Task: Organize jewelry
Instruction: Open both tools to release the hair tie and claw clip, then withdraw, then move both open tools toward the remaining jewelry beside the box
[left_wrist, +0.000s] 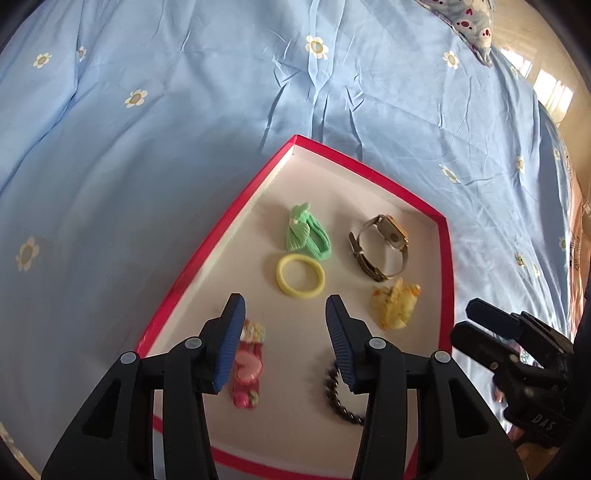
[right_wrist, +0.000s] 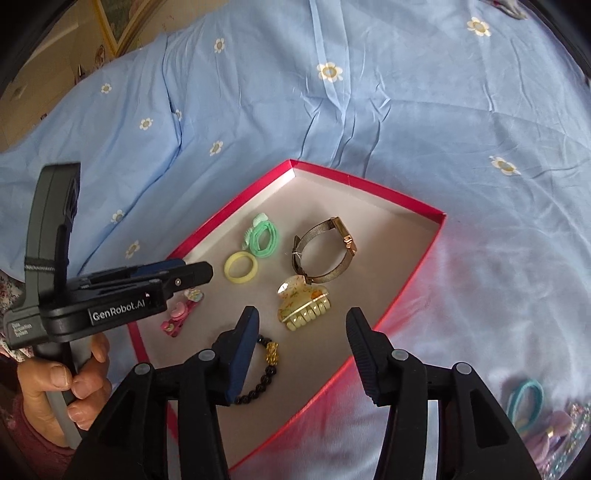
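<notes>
A red-rimmed box (left_wrist: 221, 221) (right_wrist: 369, 182) with a pale floor lies on the bed. In it are a green hair tie (left_wrist: 306, 232) (right_wrist: 263, 236), a yellow hair tie (left_wrist: 300, 276) (right_wrist: 241, 271), a gold watch (left_wrist: 380, 245) (right_wrist: 327, 247), a yellow claw clip (left_wrist: 395, 304) (right_wrist: 303, 302), a pink hair clip (left_wrist: 247, 369) (right_wrist: 179, 315) and a black bead bracelet (left_wrist: 340, 398) (right_wrist: 264, 373). My left gripper (left_wrist: 285, 325) (right_wrist: 192, 273) is open and empty above the box's near left part. My right gripper (right_wrist: 302, 332) (left_wrist: 469, 319) is open and empty over the box's near right edge.
The blue flowered bedsheet (left_wrist: 184, 110) (right_wrist: 406, 92) surrounds the box. A teal hair tie (right_wrist: 524, 400) and purple sparkly pieces (right_wrist: 554, 435) lie on the sheet to the right of the box. A patterned pillow (left_wrist: 469, 18) sits far back right.
</notes>
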